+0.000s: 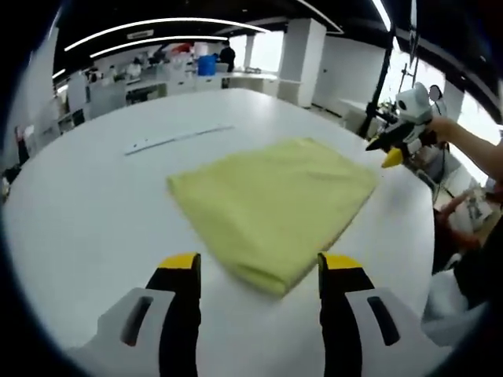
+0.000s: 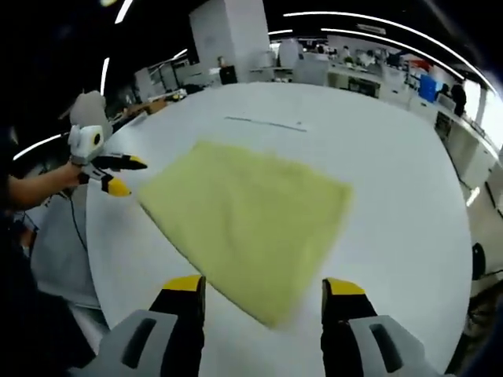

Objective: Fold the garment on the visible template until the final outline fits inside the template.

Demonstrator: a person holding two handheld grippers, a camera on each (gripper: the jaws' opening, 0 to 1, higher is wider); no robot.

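Item: folded yellow garment [image 1: 271, 206] on white table [image 1: 86, 212], ahead of both tongs. Left gripper [image 1: 259, 263], right gripper [image 2: 263, 284]: wide, empty. Template apparently unseen; regrasping risks unfolding layers.

Curved ceiling light strips [image 1: 157, 31] are glowing over an open office; white pillars [image 1: 302, 59] are standing behind the desk [image 1: 86, 212].

The setting is appearing to be an open-plan office or lab. Curved ceiling light strips [image 1: 157, 27] are running overhead, white pillars [image 2: 232, 35] are standing between rows of desks [image 1: 149, 82], and a large white table [image 1: 86, 212] is occupying the foreground.
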